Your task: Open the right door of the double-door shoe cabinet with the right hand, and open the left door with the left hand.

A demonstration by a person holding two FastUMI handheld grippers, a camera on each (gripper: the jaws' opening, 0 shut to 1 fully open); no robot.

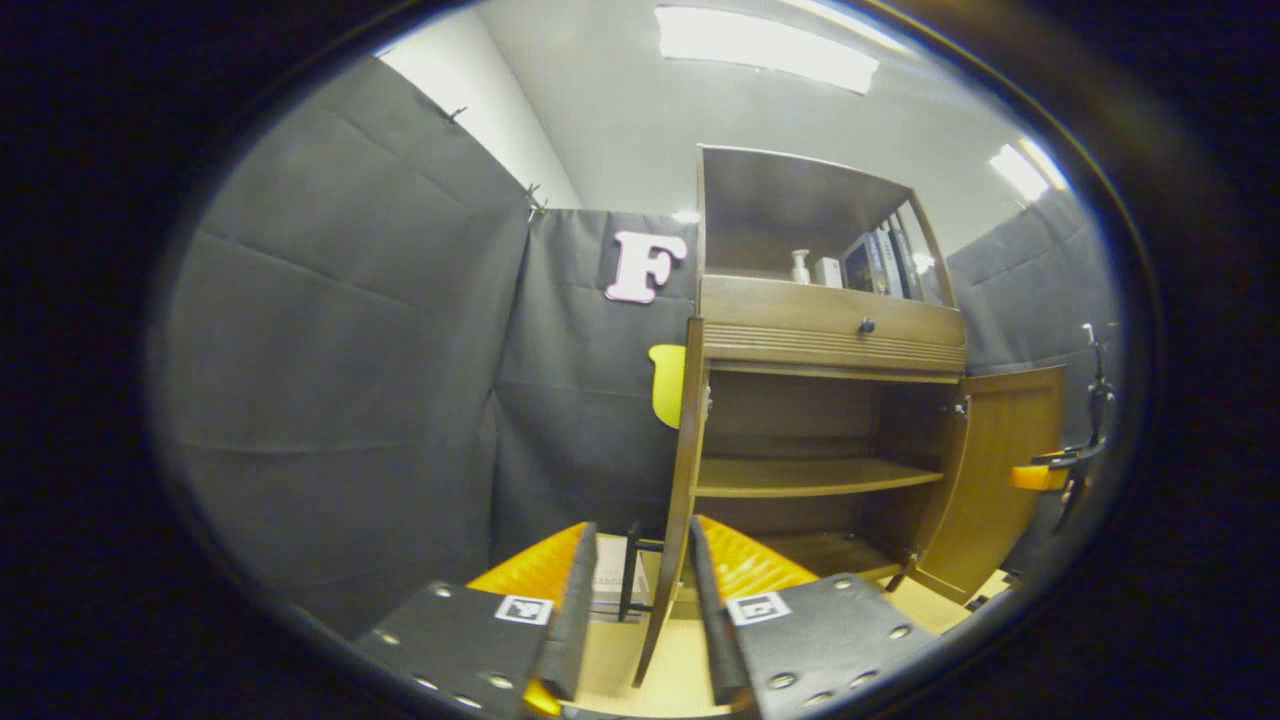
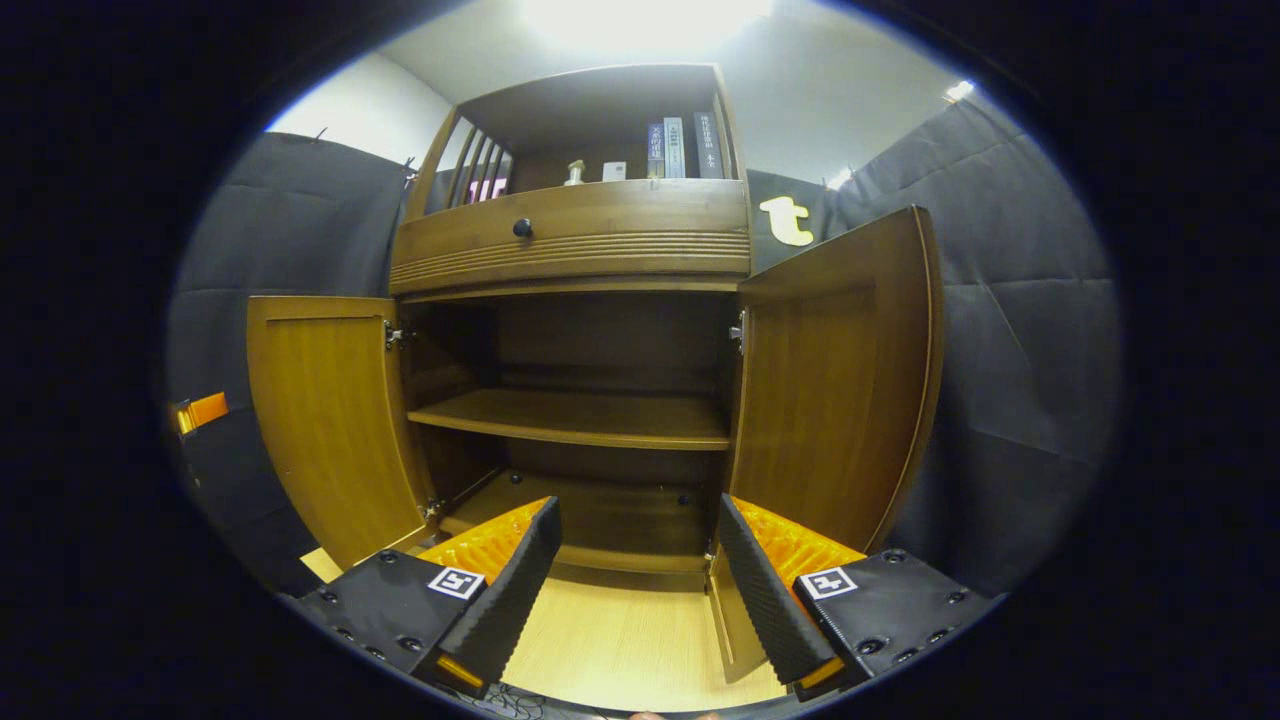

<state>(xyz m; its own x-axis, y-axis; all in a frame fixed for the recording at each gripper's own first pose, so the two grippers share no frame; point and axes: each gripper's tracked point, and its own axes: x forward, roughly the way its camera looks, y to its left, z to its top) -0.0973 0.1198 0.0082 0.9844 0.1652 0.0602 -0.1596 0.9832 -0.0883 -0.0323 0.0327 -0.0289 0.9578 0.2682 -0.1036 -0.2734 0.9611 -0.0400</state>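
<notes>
We are holding the left tongs [image 1: 640, 610] with their jaws spread apart, and the edge of the left door [image 1: 672, 500] is standing in the gap between the two pads; whether either pad is touching the door we cannot tell. We are holding the right tongs [image 2: 635, 585] gaping wide and gripping nothing, hovering over the pale floor [image 2: 620, 640] in front of the shoe cabinet [image 2: 570, 240].

Both doors of the cabinet are standing open. The right door [image 2: 835, 390] is swinging out just beside the right tongs' right pad. In the right gripper view the left door is hanging open at the cabinet's other side, with the other tongs' orange body beside it.

Inside the cabinet, a middle shelf [image 2: 580, 415] is lying bare. Above the doors a drawer with a dark knob [image 2: 522, 228] is sitting shut, and above that books [image 2: 680, 148] are standing in the open top bay.
</notes>
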